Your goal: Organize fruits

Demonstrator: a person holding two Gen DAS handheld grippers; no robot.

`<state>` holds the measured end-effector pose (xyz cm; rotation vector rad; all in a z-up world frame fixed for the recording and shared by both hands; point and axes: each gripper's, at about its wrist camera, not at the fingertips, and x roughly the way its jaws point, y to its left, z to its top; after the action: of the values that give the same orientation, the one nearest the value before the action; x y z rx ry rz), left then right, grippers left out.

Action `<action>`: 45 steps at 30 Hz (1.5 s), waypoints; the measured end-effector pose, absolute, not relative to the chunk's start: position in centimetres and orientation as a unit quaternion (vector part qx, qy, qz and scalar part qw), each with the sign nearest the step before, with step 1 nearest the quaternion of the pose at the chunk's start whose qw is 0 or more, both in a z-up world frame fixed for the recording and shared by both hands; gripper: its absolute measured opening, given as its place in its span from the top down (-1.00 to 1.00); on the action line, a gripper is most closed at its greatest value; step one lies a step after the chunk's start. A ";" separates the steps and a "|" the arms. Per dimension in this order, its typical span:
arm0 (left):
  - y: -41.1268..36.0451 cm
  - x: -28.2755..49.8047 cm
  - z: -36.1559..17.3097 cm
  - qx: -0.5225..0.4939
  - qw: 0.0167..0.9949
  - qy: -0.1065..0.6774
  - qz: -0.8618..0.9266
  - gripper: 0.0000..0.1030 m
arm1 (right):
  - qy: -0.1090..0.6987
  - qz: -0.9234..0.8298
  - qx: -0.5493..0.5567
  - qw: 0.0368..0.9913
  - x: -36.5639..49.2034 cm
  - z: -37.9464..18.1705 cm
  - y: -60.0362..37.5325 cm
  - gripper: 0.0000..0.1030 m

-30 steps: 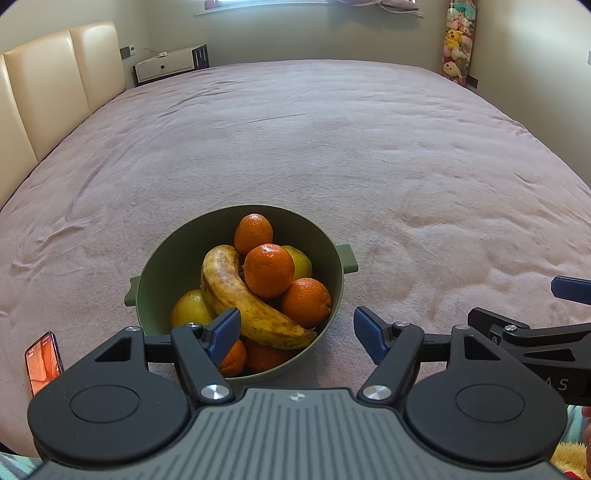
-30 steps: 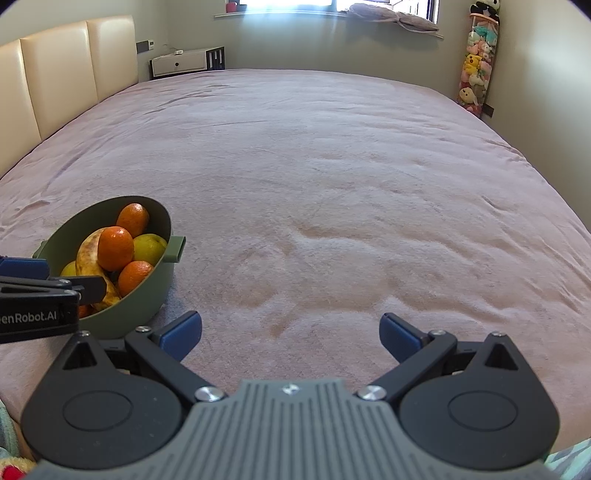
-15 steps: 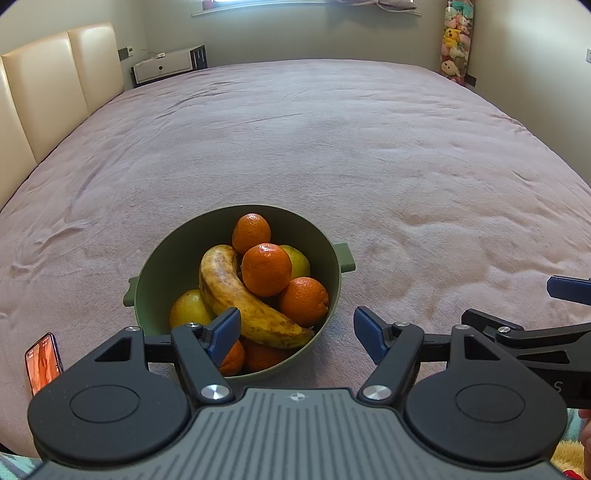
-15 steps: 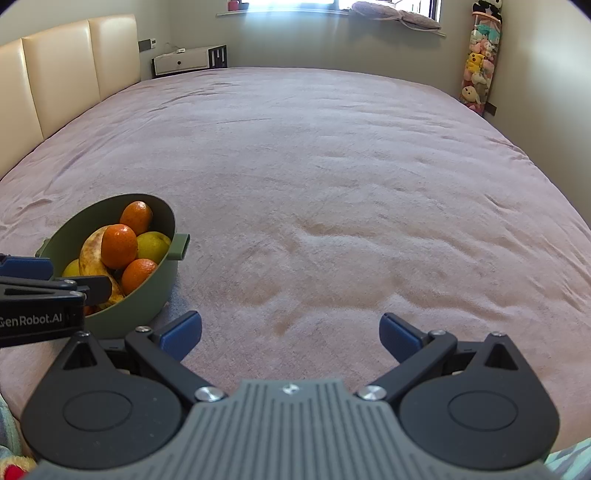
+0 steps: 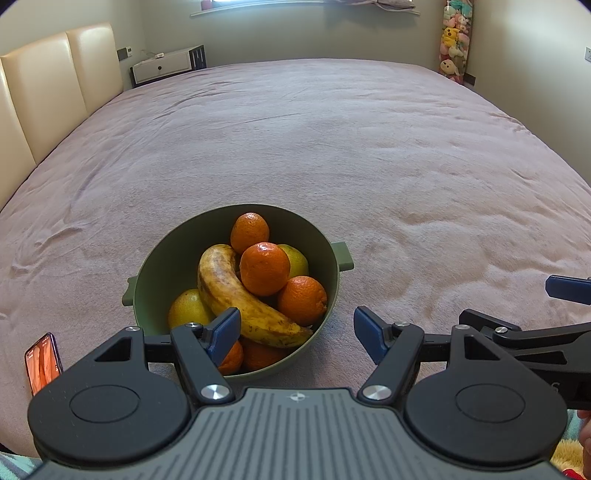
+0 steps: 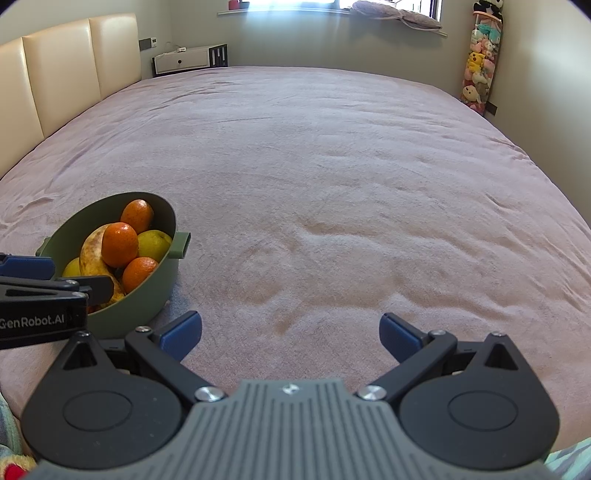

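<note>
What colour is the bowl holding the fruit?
The round two-handled bowl is a dull olive green, seen best from the left wrist camera.

bed (image 6: 332, 166): mauve cover | headboard (image 6: 74, 66): cream | window (image 6: 295, 3): bright

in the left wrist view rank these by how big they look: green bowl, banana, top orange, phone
Largest to smallest, as they appear:
1. green bowl
2. banana
3. top orange and phone: these look close in size. The phone lies nearer the camera and the fisheye stretches it at the edge, so I won't rank them.
</note>
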<state>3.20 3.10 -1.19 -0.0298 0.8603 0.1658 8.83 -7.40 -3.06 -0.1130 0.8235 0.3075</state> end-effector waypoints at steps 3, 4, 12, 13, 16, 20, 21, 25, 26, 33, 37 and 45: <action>3.1 3.2 -1.2 -0.015 0.905 0.417 0.080 -0.59 | 0.398 0.149 -0.055 0.903 8.8 -3.1 -7.4 -0.92; 3.1 3.2 -1.2 -0.015 0.905 0.417 0.080 -0.59 | 0.398 0.149 -0.055 0.903 8.8 -3.1 -7.4 -0.92; 3.1 3.2 -1.2 -0.014 0.905 0.417 0.080 -0.59 | 0.398 0.149 -0.055 0.903 8.8 -3.1 -7.4 -0.92; 3.1 3.2 -1.2 -0.014 0.905 0.417 0.080 -0.59 | 0.398 0.149 -0.055 0.903 8.8 -3.1 -7.4 -0.92; 3.1 3.2 -1.2 -0.014 0.905 0.417 0.080 -0.58 | 0.398 0.149 -0.055 0.903 8.8 -3.1 -7.4 -0.92; 3.1 3.2 -1.2 -0.014 0.905 0.417 0.080 -0.57 | 0.399 0.149 -0.055 0.903 8.8 -3.1 -7.4 -0.92; 3.1 3.2 -1.2 -0.014 0.905 0.417 0.081 -0.57 | 0.399 0.149 -0.055 0.903 8.8 -3.1 -7.4 -0.92; 3.2 3.1 -1.2 -0.013 0.905 0.417 0.082 -0.57 | 0.399 0.149 -0.055 0.903 8.8 -3.1 -7.4 -0.92; 3.2 3.1 -1.1 -0.012 0.906 0.416 0.083 -0.57 | 0.399 0.149 -0.055 0.903 8.8 -3.1 -7.4 -0.92; 3.3 3.0 -1.1 -0.008 0.907 0.413 0.084 -0.57 | 0.399 0.148 -0.055 0.903 8.8 -3.1 -7.3 -0.92; 3.3 3.0 -1.0 -0.008 0.907 0.413 0.084 -0.57 | 0.399 0.149 -0.055 0.903 8.8 -3.1 -7.3 -0.92; 3.3 3.0 -1.0 -0.007 0.907 0.413 0.083 -0.57 | 0.399 0.149 -0.055 0.903 8.8 -3.1 -7.3 -0.92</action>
<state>3.01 3.32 -1.03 -0.0142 0.8528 0.1719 8.80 -7.26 -3.10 -0.1143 0.8252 0.3082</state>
